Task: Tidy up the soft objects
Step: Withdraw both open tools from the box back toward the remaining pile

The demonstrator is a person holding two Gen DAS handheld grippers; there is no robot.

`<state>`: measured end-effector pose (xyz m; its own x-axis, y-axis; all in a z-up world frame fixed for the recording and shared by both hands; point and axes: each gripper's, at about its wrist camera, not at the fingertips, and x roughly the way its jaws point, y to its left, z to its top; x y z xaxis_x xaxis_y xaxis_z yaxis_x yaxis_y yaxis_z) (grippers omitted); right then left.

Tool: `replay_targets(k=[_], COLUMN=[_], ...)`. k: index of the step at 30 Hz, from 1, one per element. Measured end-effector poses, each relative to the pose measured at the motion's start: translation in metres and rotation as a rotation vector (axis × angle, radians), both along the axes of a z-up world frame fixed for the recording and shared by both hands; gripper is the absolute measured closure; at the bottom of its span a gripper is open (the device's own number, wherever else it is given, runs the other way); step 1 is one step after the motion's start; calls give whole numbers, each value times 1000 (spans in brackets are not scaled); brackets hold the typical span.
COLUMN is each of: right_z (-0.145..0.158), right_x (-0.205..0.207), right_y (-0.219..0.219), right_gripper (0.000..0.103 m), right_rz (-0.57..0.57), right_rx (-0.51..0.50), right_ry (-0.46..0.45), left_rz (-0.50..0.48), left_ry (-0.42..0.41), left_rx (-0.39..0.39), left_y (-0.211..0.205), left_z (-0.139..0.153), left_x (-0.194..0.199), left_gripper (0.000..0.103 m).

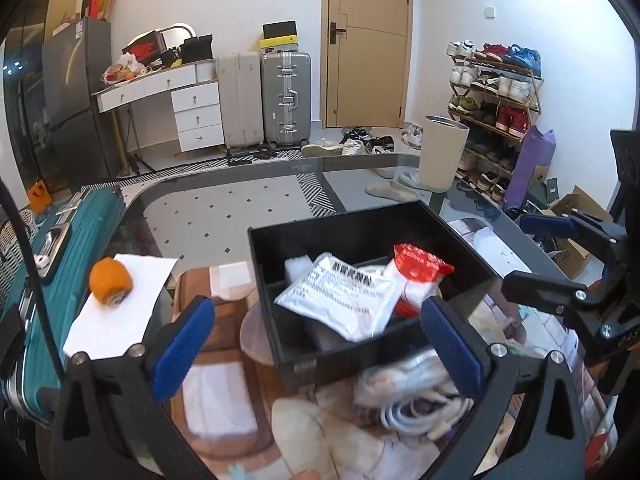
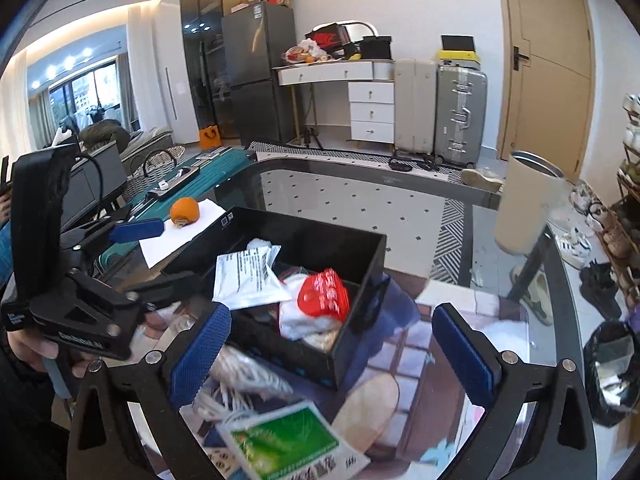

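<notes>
A black open box stands on the glass table. In it lie a white printed pouch, a red and white packet and white soft items. My left gripper is open and empty, its jaws wide at the box's near wall; it also shows in the right wrist view. My right gripper is open and empty over the box's near right corner; it also shows in the left wrist view. A white coiled cable bundle and a green and white packet lie in front of the box.
An orange fruit sits on white paper at the table's left. A teal suitcase lies beyond that edge. A cream bin, a shoe rack and a black trash bag stand to the right.
</notes>
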<state>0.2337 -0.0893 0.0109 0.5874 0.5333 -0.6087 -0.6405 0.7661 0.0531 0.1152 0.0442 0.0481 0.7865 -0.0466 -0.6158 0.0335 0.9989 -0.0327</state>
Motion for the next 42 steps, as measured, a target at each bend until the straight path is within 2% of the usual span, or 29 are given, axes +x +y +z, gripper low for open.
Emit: replay_targets(k=[7, 15, 27, 32, 42], right_z=[-4, -15, -20, -18, -25], right_x=[-36, -59, -84, -99, -98], right_y=[-24, -38, -48, -50, -59], right_gripper=[1, 1, 1, 1, 1], right_rz=[-19, -52, -100, -127, -152], right_rx=[24, -3, -7, -5, -11], right_ry=[6, 19, 6, -15, 8], left_rz=[-12, -62, -96, -107, -166], left_ry=[0, 32, 16, 21, 83], left_rx=[-39, 12, -26, 32, 53], left_y=[-2, -26, -34, -39, -54], left_z=[-6, -21, -29, -30, -40], left_x=[-27, -41, -65, -73, -70], left_gripper=[0, 0, 0, 0, 0])
